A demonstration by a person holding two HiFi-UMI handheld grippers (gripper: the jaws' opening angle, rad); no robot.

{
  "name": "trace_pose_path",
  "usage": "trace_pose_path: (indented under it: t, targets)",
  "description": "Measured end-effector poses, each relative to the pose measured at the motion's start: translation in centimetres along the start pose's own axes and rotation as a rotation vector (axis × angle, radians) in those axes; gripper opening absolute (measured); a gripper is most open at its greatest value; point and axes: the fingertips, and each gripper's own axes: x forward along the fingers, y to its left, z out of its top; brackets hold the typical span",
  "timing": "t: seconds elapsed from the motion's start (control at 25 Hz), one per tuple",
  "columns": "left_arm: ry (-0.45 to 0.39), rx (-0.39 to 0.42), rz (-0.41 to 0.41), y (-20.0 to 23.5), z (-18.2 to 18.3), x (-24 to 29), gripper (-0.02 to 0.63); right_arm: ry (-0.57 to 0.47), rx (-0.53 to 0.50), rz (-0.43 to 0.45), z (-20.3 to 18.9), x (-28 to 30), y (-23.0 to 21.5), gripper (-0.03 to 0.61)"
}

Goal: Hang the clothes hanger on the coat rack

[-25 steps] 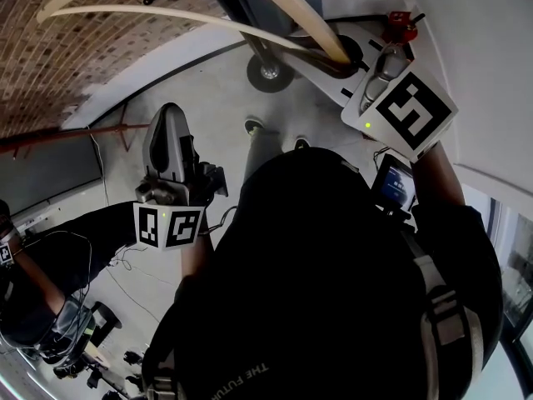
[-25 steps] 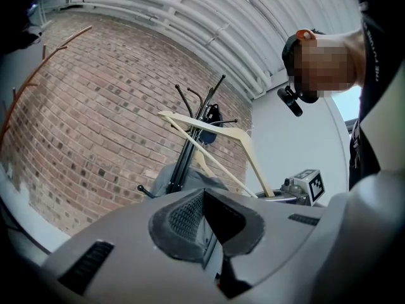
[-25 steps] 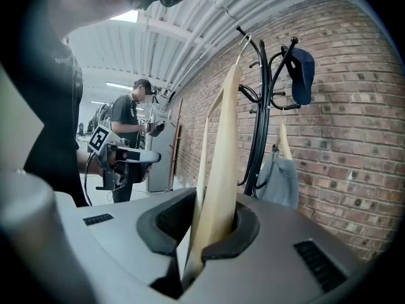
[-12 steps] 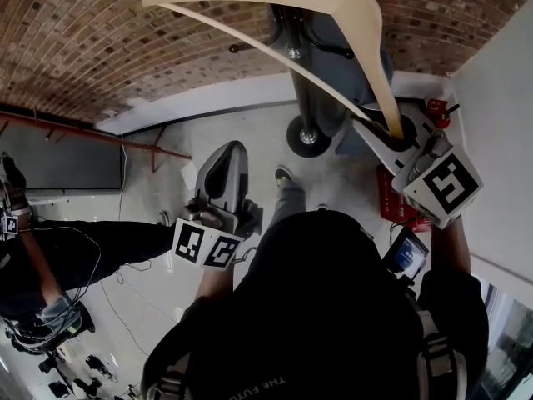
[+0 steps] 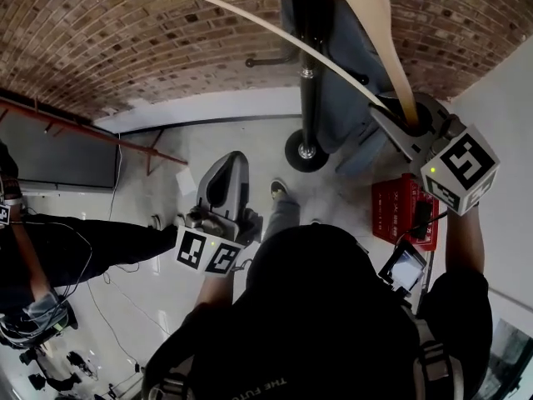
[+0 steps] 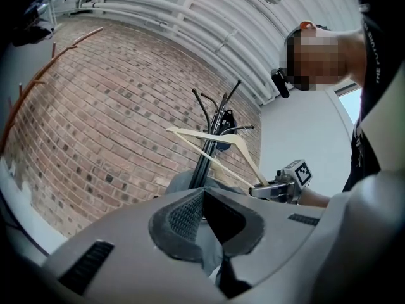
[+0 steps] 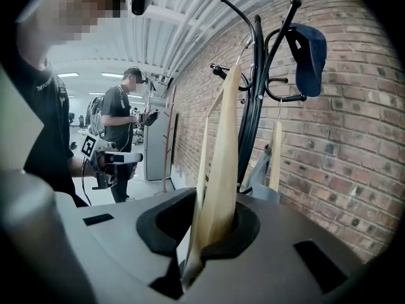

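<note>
One hanger (image 7: 221,170) in right tongs (image 5: 407,125); red crate (image 5: 398,211), head view only.

The hanger (image 7: 224,157) is pale, smooth wood with a soft sheen. The coat rack (image 7: 252,106) is glossy black metal, its cap (image 7: 310,56) blue cloth, the wall (image 5: 125,40) rough red brick.

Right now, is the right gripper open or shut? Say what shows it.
Shut: the right gripper clamps one end of the wooden hanger between its jaws, and the hanger stands up beside the black coat rack.
</note>
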Motion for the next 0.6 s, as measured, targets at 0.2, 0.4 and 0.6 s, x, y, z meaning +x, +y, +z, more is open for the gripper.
trace_pose_path:
  t: [0.2, 0.4, 0.6]
  targets:
    - [-0.008, -0.011, 0.026, 1.3, 0.1, -0.5, 0.020, 0.045, -0.006, -0.004, 0.1, 0.9, -1.1, 0.046]
    - [0.000, -0.019, 0.041, 2.1, -0.2, -1.0, 0.020, 0.086, -0.021, -0.013, 0.3, 1.9, -1.7, 0.046]
    - [0.001, -0.027, 0.050, 2.5, -0.4, -1.3, 0.020, 0.144, -0.024, -0.032, -0.2, 2.7, -2.6, 0.046]
